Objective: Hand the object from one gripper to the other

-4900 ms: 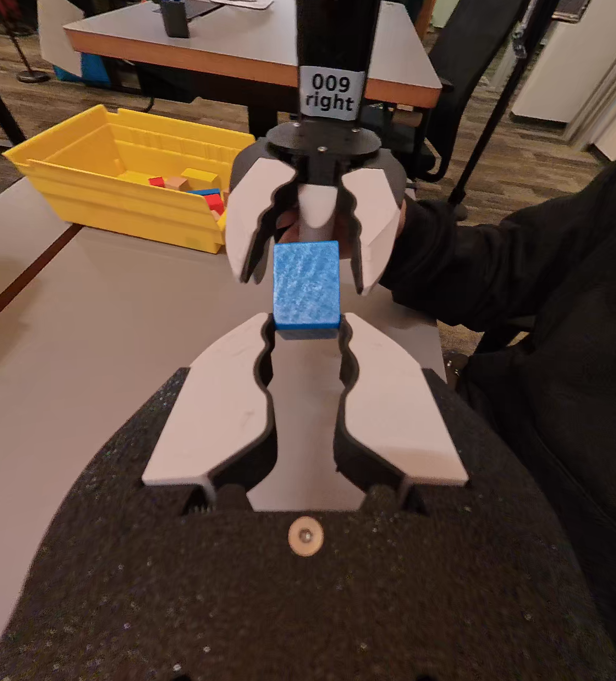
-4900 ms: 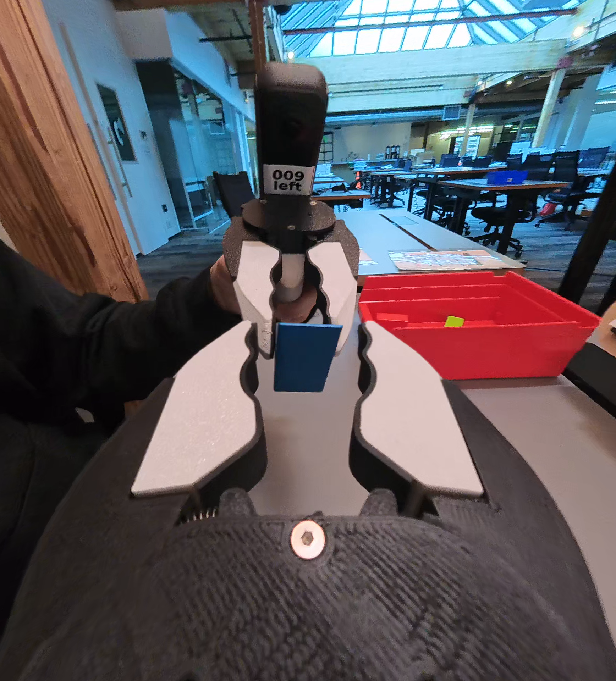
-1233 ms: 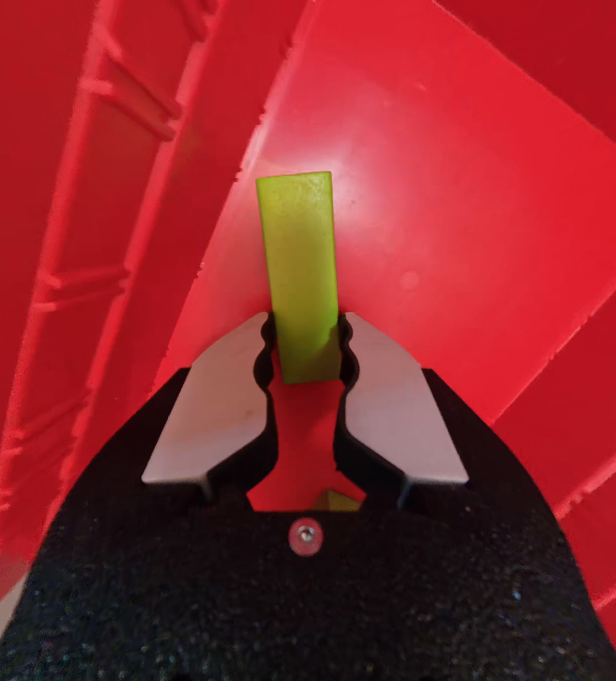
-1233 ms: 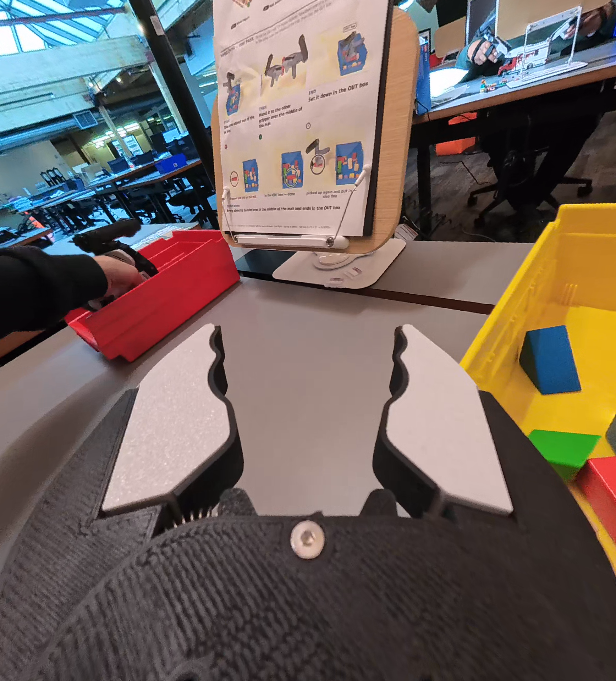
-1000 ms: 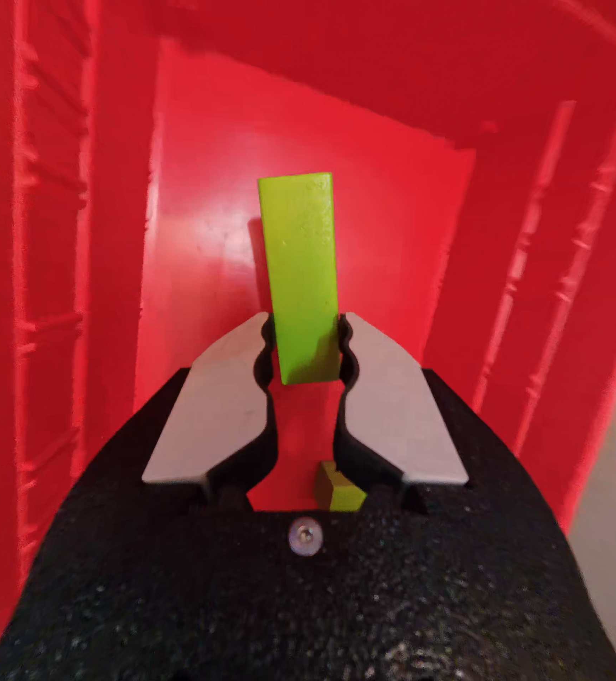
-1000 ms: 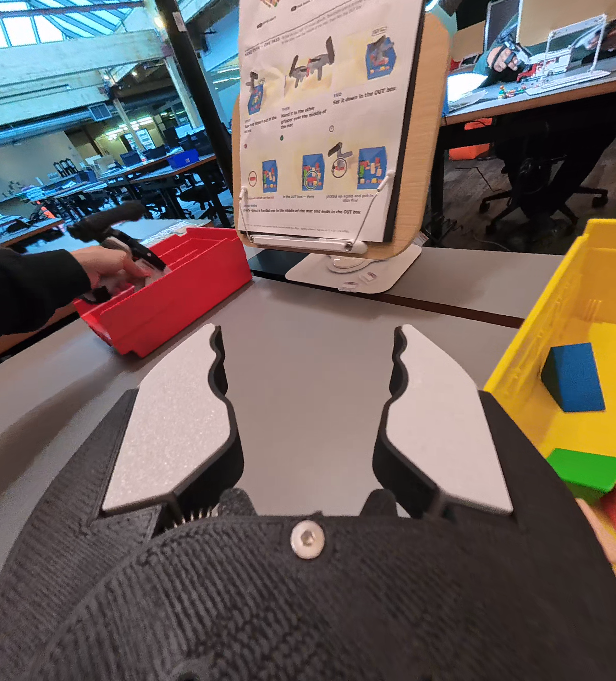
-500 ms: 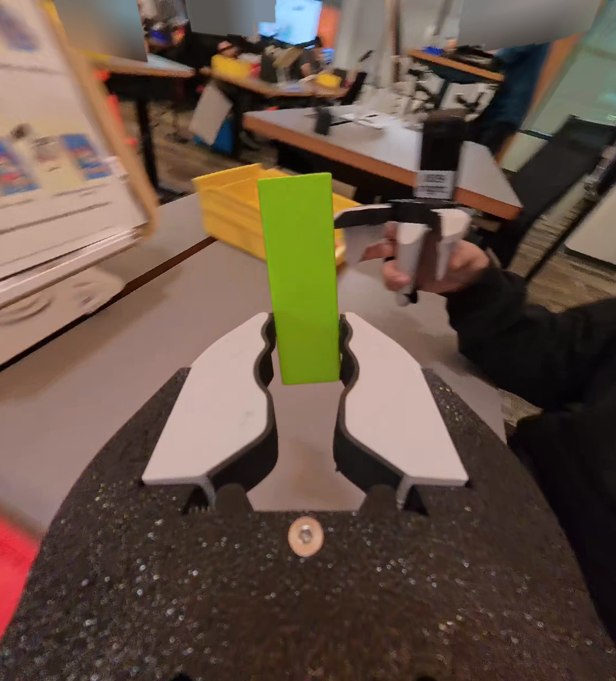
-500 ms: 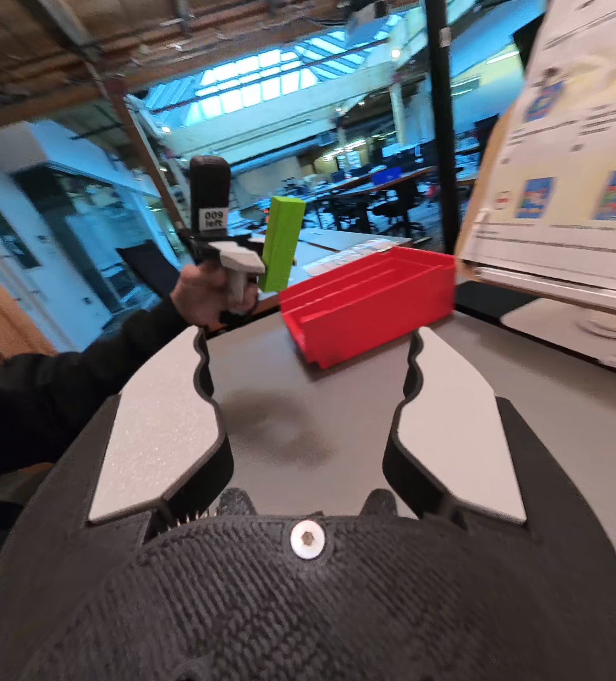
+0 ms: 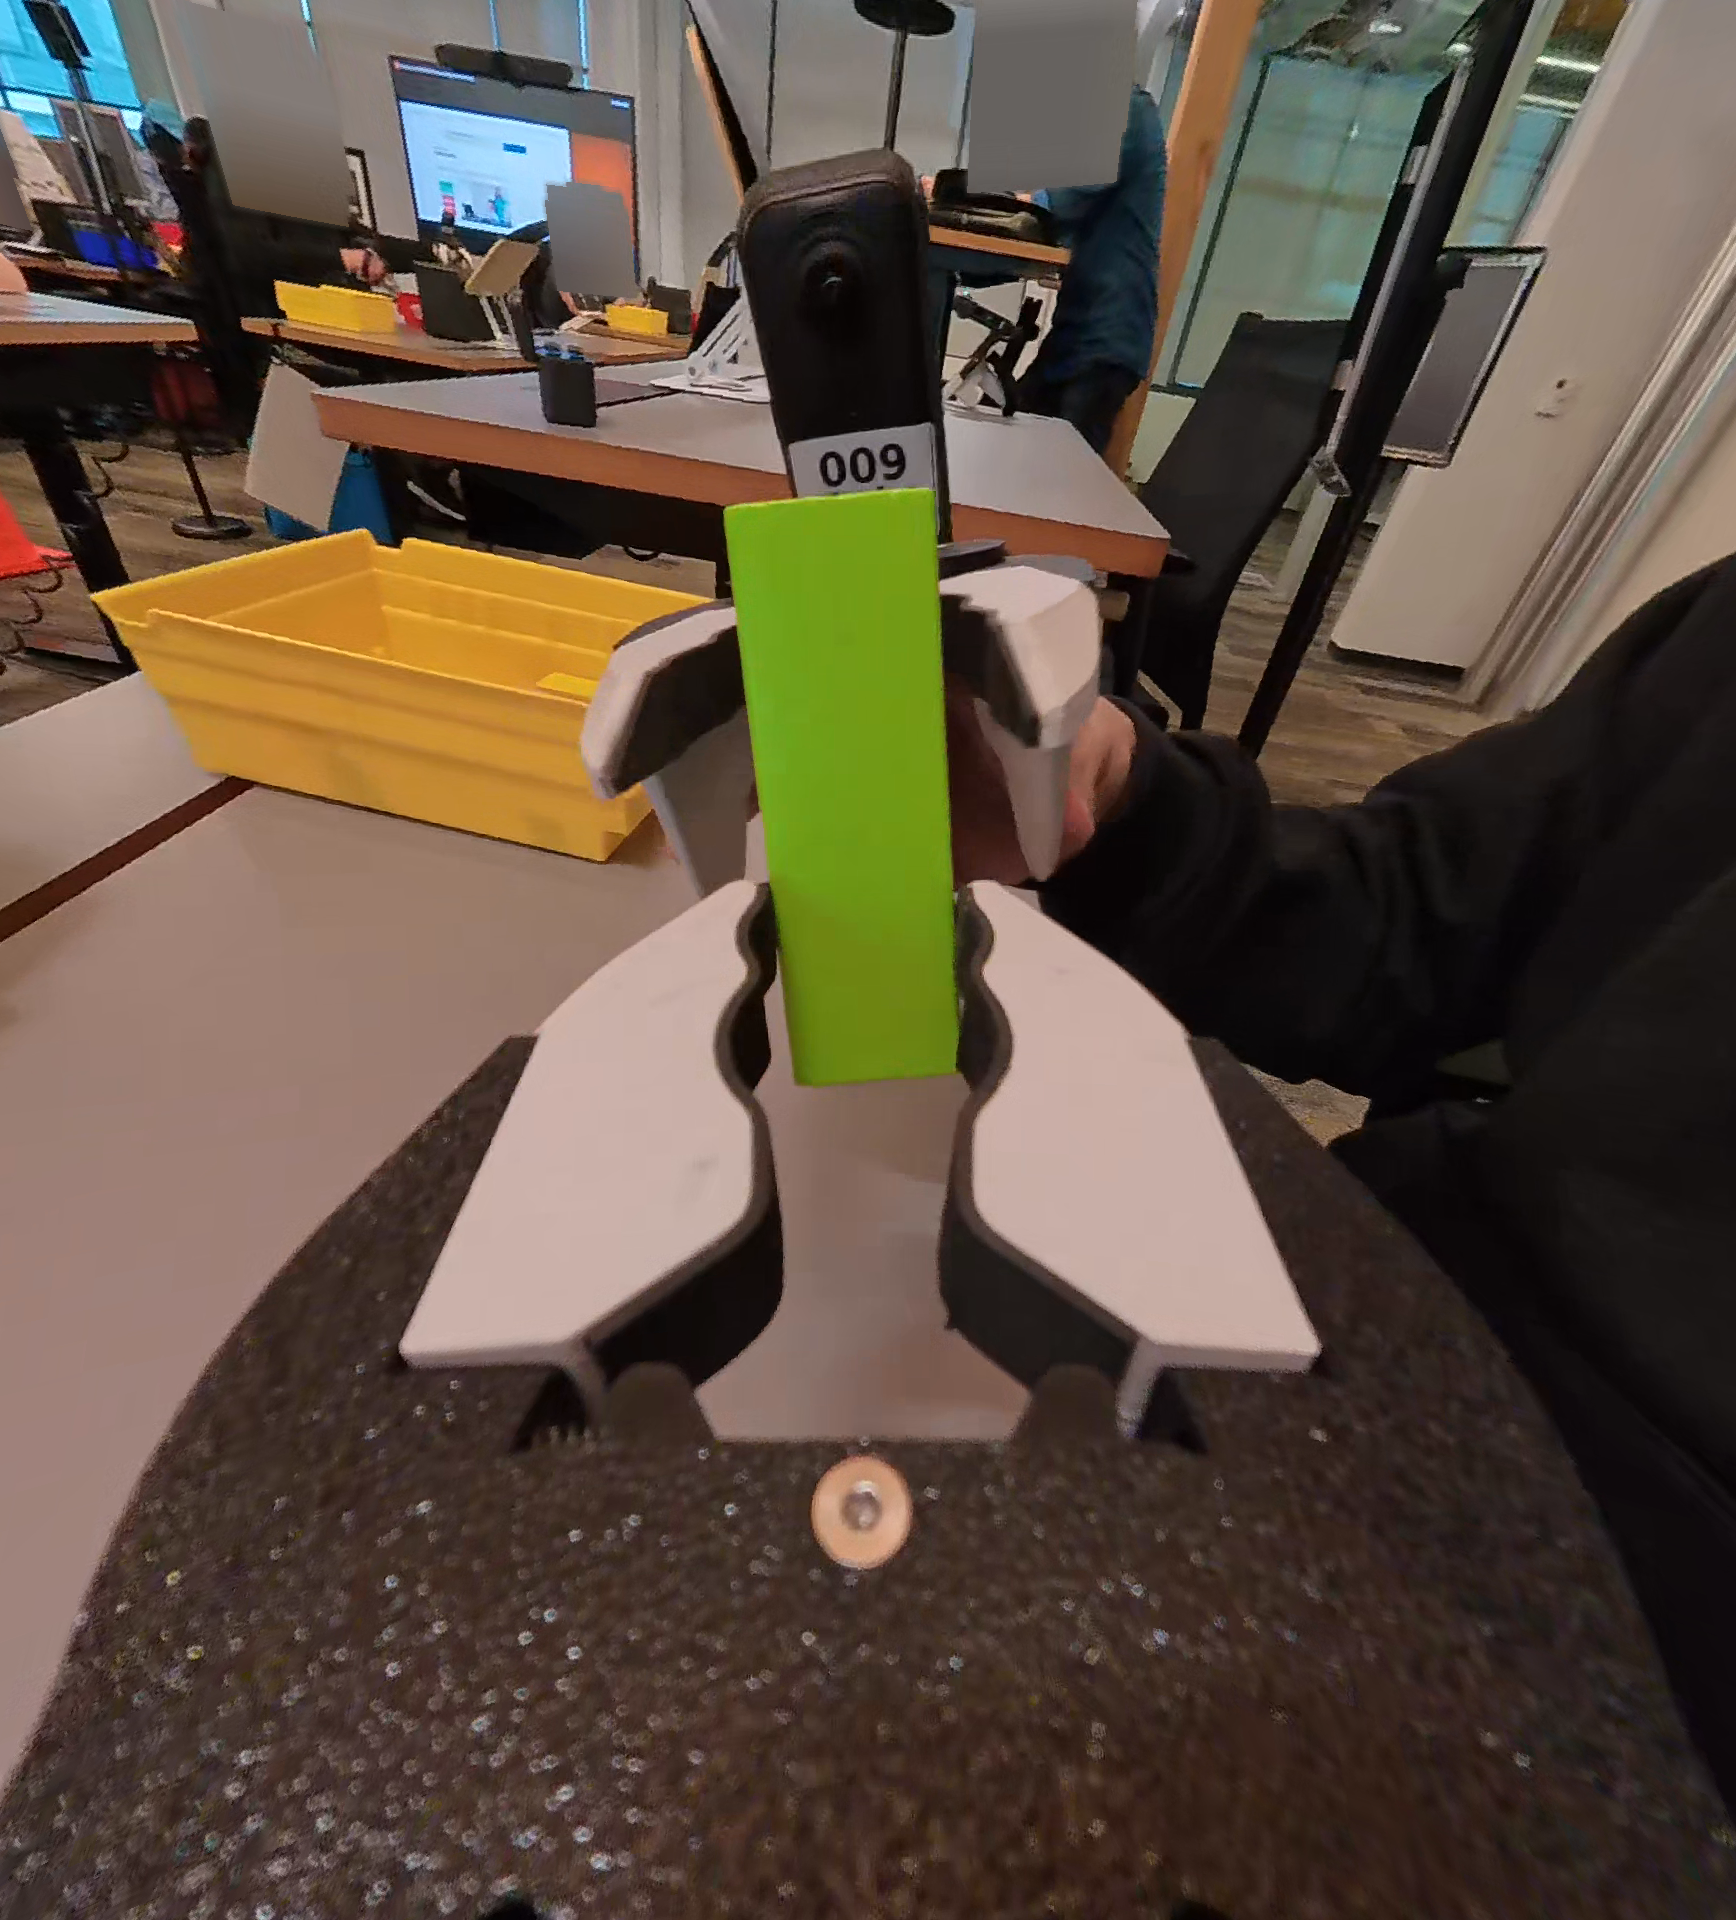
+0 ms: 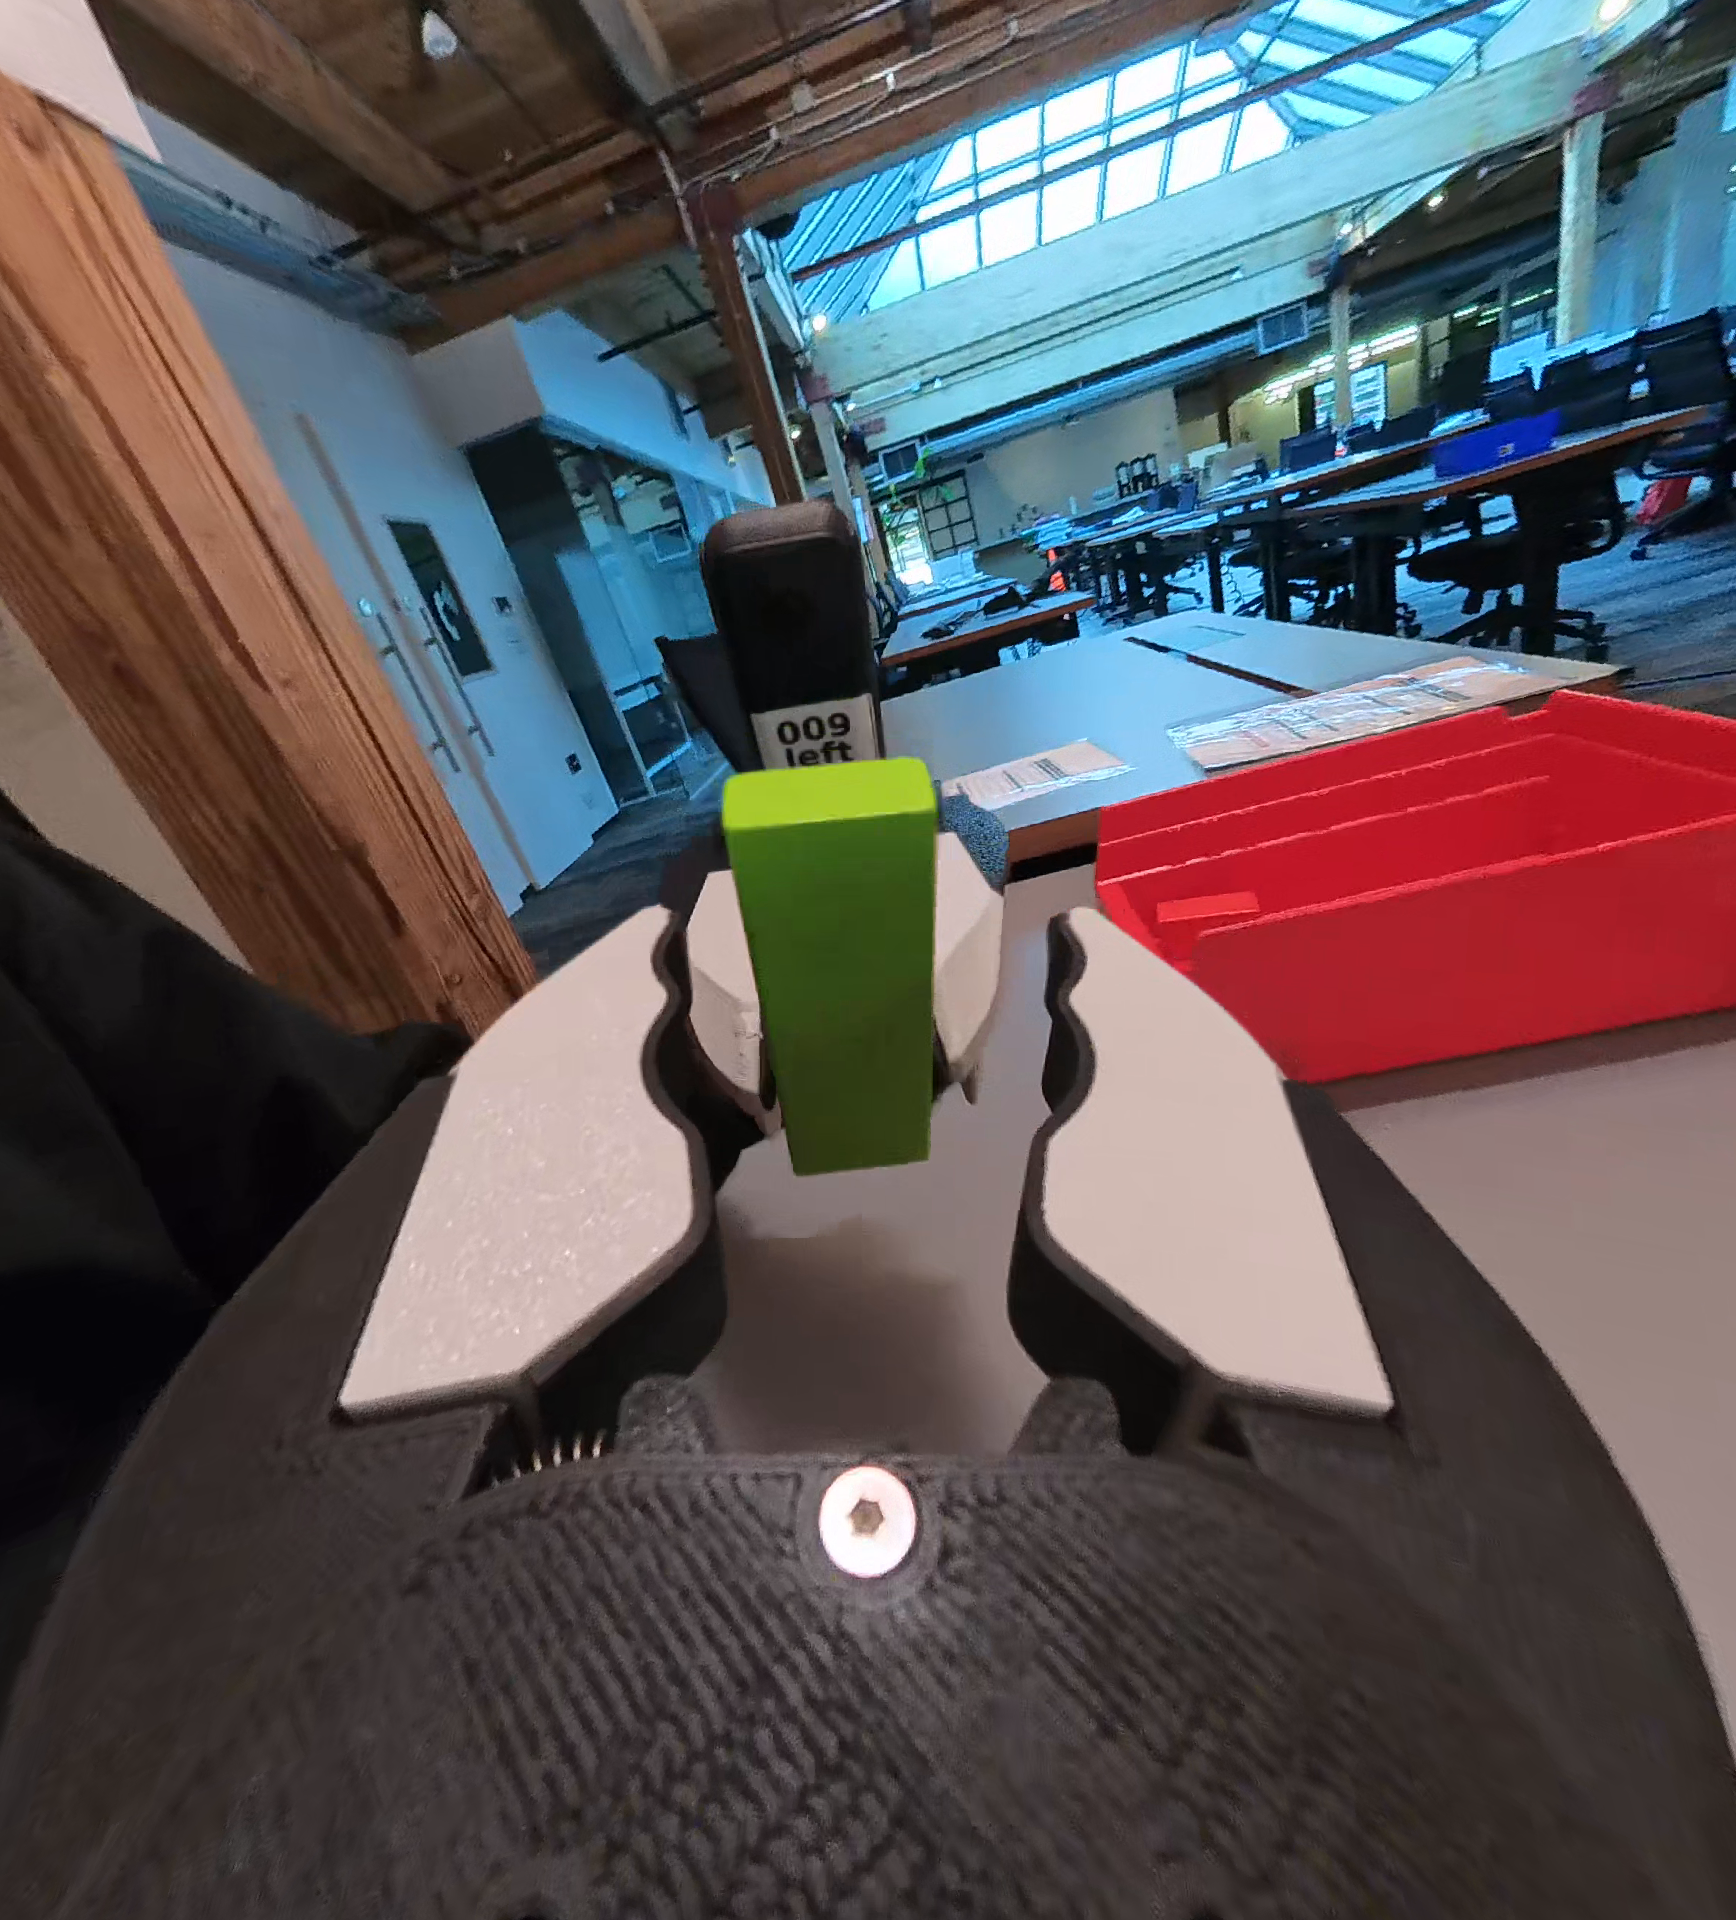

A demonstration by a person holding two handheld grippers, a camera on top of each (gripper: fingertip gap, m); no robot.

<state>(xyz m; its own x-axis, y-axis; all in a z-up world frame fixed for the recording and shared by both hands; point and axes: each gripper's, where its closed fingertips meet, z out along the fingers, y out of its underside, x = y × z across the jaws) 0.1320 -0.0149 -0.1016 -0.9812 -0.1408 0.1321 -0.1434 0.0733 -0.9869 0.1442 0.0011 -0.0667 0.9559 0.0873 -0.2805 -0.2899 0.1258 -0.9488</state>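
A small red block is seen in the red plastic bin; a yellow piece lies in the yellow plastic bin. The upright lime-green rectangular block is clamped by the left gripper, pads pressed on both sides. The right gripper is held half open around it, with gaps showing.

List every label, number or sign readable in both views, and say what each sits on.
I name the bearers without copying their wording.
White sticker on the black handle in the left wrist view: printed, legible.
Second white sticker on the facing handle in the right wrist view: printed, legible.
Monitor: too small.
Paper sheets on the grey table: too small.
Green block: no writing.
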